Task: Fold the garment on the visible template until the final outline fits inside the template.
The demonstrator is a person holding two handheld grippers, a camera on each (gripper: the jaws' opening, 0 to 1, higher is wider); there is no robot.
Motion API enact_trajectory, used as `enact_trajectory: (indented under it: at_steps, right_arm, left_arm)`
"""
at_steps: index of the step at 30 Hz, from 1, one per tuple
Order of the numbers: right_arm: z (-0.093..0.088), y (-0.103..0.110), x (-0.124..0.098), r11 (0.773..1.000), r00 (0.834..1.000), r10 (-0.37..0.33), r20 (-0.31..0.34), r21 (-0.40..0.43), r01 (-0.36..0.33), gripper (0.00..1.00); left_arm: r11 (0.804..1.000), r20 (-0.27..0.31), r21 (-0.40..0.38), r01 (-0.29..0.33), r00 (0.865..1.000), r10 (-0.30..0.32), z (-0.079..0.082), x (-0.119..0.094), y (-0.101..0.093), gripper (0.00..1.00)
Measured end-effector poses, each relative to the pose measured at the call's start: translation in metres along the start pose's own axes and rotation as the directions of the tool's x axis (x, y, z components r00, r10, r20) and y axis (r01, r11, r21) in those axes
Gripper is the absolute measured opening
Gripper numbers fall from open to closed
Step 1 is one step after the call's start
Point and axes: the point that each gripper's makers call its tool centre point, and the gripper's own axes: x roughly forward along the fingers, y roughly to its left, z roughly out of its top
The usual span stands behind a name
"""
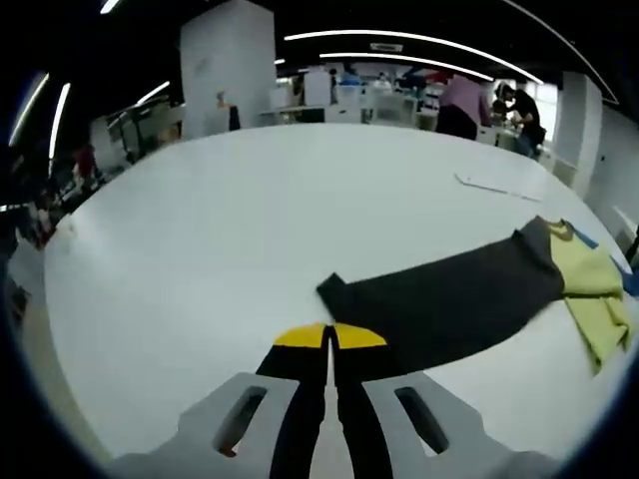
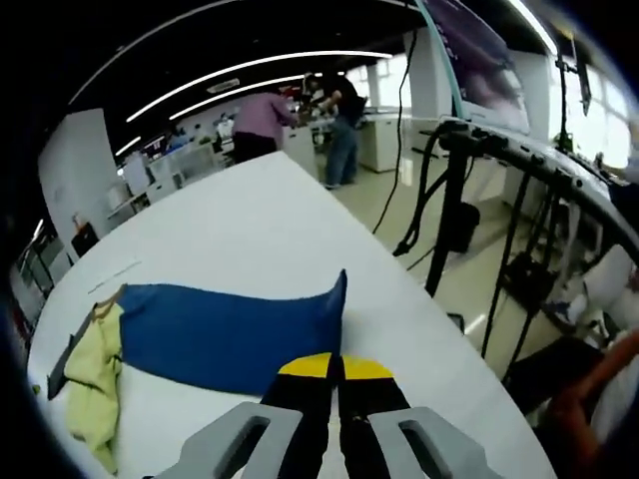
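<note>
A large white counter (image 1: pixel 250 230) fills a dim open workroom. Beyond its far edge stands a wide white pillar (image 1: pixel 227 65), with long curved ceiling light strips (image 1: pixel 399 40) glowing overhead. People (image 2: pixel 262 120) stand at cluttered desks behind the counter. Beside it, black stands (image 2: pixel 451 200) and cables rise from a pale floor (image 2: pixel 399 200).

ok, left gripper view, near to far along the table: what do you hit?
Left hand-held gripper with its yellow tips, jaws together → dark sleeve on the white table → flat white strip → people at the benches beyond.
</note>
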Motion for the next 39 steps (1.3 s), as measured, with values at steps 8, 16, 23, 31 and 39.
enact_trajectory:
  at_steps: [8,16,23,31,39]
  right_arm:
    - [0.007,-0.004,0.000,0.999,1.000,-0.022,0.016,-0.036,0.023,0.00]
    - [0.006,0.000,-0.010,0.999,1.000,0.008,-0.007,-0.031,-0.008,0.14]
    - [0.002,0.042,-0.017,0.978,0.982,0.188,-0.024,-0.084,-0.190,0.33]
    - [-0.013,0.103,-0.031,0.897,0.913,0.403,-0.066,-0.166,-0.409,0.55]
    - [-0.028,0.140,-0.040,0.815,0.840,0.530,-0.117,-0.204,-0.542,0.67]
  left_arm:
    - [1.000,0.016,0.006,0.031,0.999,-0.031,0.002,-0.004,-0.010,0.00]
    - [0.990,0.046,0.060,0.125,0.991,-0.127,0.006,-0.012,-0.042,0.10]
    - [0.967,0.070,0.078,0.243,0.966,-0.248,0.007,-0.021,-0.073,0.30]
    - [0.920,0.064,0.185,0.344,0.931,-0.361,0.003,-0.035,-0.108,0.48]
    - [0.850,0.062,0.247,0.465,0.868,-0.492,-0.001,-0.053,-0.152,0.61]
